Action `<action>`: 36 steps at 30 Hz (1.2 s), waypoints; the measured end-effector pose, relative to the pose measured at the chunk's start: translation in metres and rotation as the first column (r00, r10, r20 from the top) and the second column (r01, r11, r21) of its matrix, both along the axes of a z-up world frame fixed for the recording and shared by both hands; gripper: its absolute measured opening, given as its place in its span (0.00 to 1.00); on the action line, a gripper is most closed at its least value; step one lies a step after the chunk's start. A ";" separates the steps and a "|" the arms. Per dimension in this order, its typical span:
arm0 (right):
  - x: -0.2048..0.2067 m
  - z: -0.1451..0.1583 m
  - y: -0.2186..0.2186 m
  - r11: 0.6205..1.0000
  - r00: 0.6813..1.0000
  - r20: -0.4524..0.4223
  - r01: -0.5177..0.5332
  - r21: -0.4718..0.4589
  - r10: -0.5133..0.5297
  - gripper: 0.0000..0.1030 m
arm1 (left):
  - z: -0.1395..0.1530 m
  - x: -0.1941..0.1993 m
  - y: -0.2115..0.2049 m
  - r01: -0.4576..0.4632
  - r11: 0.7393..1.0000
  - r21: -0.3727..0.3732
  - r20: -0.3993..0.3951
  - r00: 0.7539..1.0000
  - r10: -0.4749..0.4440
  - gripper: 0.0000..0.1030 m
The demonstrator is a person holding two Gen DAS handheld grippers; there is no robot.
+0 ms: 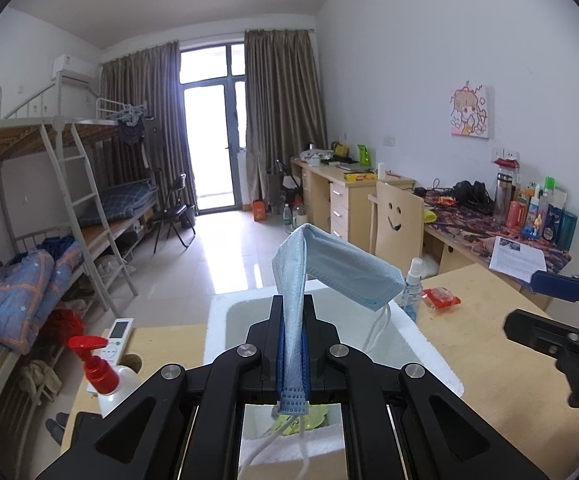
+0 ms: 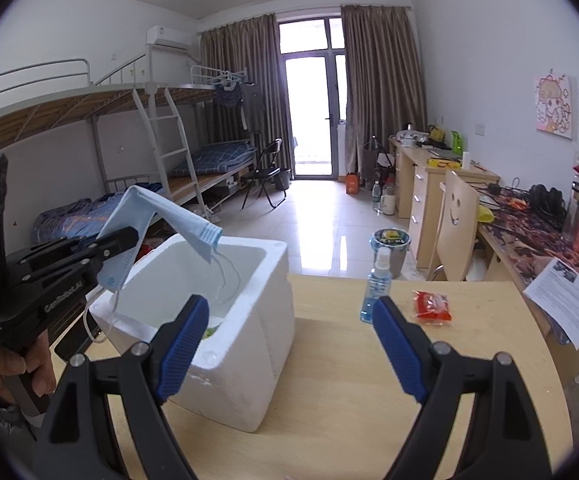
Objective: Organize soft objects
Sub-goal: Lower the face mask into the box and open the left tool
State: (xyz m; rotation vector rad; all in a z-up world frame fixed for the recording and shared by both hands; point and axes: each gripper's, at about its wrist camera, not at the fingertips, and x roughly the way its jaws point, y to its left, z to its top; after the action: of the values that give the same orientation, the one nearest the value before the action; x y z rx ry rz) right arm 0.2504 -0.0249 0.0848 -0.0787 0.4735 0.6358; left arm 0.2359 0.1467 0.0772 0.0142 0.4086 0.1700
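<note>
Over the open mouth of the white foam box [image 2: 249, 320], the left gripper [image 1: 292, 340] pinches a pale blue surgical mask [image 1: 329, 268] between its 2 blue pads, which are pressed together on the folded fabric. In the left wrist view the mask rises toward 12 o'clock out of the jaws, then bends over and droops toward 4 o'clock, its white ear loops [image 1: 377, 328] dangling into the box. In the right wrist view the same mask [image 2: 161, 216] hangs at about 10 o'clock, its long axis running from 8 o'clock up and over to 3 o'clock, with the free end just above the box's cavity.

The right gripper [image 2: 289, 340] is spread wide and holds nothing; it hovers over the wooden table [image 2: 369, 400], with the box at its 9 o'clock. A blue spray bottle [image 2: 377, 292] and a red snack packet [image 2: 431, 306] sit near 12 and 1 o'clock.

The left hand is clearly the nearer one: the box lies straight below the mask, so releasing looks like the likely next step. Something yellow-green already lies at the box's bottom.
</note>
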 end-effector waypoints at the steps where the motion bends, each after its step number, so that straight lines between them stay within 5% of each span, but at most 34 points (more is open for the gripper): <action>1: -0.001 0.000 -0.002 1.000 1.000 0.001 0.003 0.003 -0.003 0.84 | -0.001 0.002 -0.001 -0.001 1.000 -0.001 -0.003 1.000 0.001 0.06; 15: -0.008 -0.002 -0.018 0.999 0.999 0.000 0.047 0.025 -0.047 0.84 | -0.012 0.021 0.002 -0.019 1.000 0.003 -0.069 0.997 0.019 0.10; 17: -0.009 -0.002 -0.018 0.999 0.999 0.005 0.046 0.022 -0.046 0.84 | -0.011 0.021 0.002 -0.012 1.000 0.002 -0.067 0.998 0.012 0.35; 19: -0.010 -0.002 -0.018 0.999 0.999 0.003 0.044 0.023 -0.044 0.84 | -0.009 0.018 0.003 -0.027 1.000 0.001 -0.044 0.999 0.027 0.93; 20: -0.010 -0.002 -0.019 0.999 0.999 0.001 0.045 0.028 -0.045 0.84 | -0.007 0.016 0.003 -0.044 0.999 0.001 -0.021 0.999 0.044 0.99; 36: -0.024 0.004 -0.025 0.998 0.999 0.021 0.039 0.046 -0.040 0.84 | 0.008 -0.016 -0.002 -0.042 0.999 0.008 0.038 0.998 0.042 0.99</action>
State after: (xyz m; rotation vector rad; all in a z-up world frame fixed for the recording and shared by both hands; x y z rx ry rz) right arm 0.2263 -0.0503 0.0892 -0.0330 0.4384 0.6061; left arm 0.2199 0.1443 0.0848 0.0112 0.3702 0.2131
